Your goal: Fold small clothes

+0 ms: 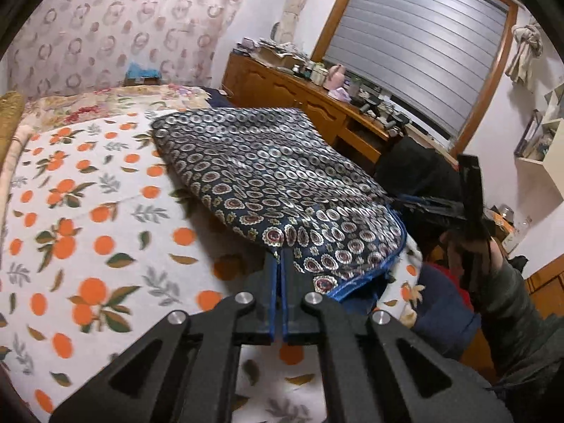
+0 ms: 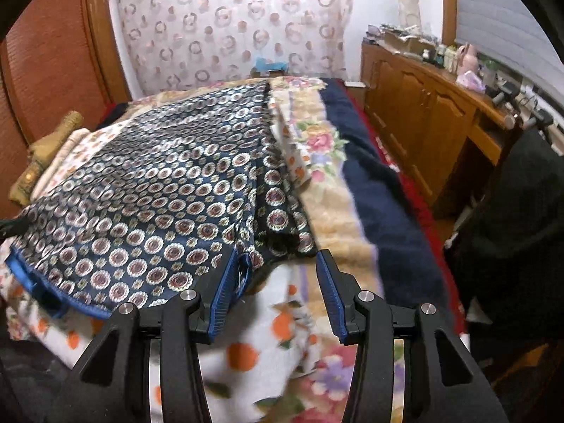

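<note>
garment (image 1: 268,176) on bed (image 1: 88,211), dresser (image 1: 282,88) behind

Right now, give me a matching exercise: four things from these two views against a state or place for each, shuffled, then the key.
Things:
1. left gripper
2. right gripper
3. garment
4. cabinet

States or places:
A. open
B. against the wall beside the bed
C. shut on the cloth's near edge
D. spread over the orange-print blanket

Pairs: 1-C, 2-A, 3-D, 4-B
</note>
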A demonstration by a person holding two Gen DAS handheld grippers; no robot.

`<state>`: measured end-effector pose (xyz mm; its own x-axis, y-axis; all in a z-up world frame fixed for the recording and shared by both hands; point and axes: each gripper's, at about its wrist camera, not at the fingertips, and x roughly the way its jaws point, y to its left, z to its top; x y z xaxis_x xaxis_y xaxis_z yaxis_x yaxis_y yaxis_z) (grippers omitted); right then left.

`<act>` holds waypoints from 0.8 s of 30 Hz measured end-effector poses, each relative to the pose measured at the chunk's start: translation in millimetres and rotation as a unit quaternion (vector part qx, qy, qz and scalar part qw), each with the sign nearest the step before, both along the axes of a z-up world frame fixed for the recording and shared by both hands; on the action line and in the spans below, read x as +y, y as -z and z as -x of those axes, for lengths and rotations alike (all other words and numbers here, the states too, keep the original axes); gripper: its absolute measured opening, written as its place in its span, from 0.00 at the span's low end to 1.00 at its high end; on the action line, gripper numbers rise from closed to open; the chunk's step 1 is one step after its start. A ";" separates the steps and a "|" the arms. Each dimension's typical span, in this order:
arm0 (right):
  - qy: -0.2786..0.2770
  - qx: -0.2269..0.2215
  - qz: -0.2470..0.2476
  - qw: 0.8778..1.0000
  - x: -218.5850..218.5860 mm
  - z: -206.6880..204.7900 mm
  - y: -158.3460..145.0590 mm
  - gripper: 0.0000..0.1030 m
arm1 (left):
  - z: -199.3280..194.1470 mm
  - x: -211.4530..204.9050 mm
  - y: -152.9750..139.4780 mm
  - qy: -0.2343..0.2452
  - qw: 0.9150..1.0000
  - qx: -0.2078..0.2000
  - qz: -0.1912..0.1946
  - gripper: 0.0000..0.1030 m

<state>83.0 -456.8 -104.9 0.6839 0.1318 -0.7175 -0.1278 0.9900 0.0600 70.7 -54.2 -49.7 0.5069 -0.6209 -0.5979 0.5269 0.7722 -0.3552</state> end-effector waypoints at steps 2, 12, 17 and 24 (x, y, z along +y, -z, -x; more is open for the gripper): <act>-0.005 0.002 -0.008 1.000 4.5 2.3 2.8 0.46 | -0.8 1.9 0.6 -0.004 1.000 0.000 -0.006 0.00; -0.004 0.018 -0.022 1.000 15.0 -11.6 14.9 0.46 | -2.1 -3.5 19.3 -0.003 1.000 0.017 -0.021 0.00; -0.012 0.021 -0.028 0.999 21.6 -13.0 17.5 0.46 | -2.8 -5.5 22.1 0.000 0.999 0.021 -0.024 0.00; -0.041 0.023 0.017 0.999 43.5 -6.7 20.3 0.39 | -3.4 -8.7 28.8 0.003 0.999 0.031 -0.031 0.00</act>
<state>89.7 -413.3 -125.2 0.6381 0.1601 -0.7531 -0.2056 0.9781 0.0338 74.2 -63.0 -78.6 0.4629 -0.5845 -0.6664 0.5104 0.7904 -0.3387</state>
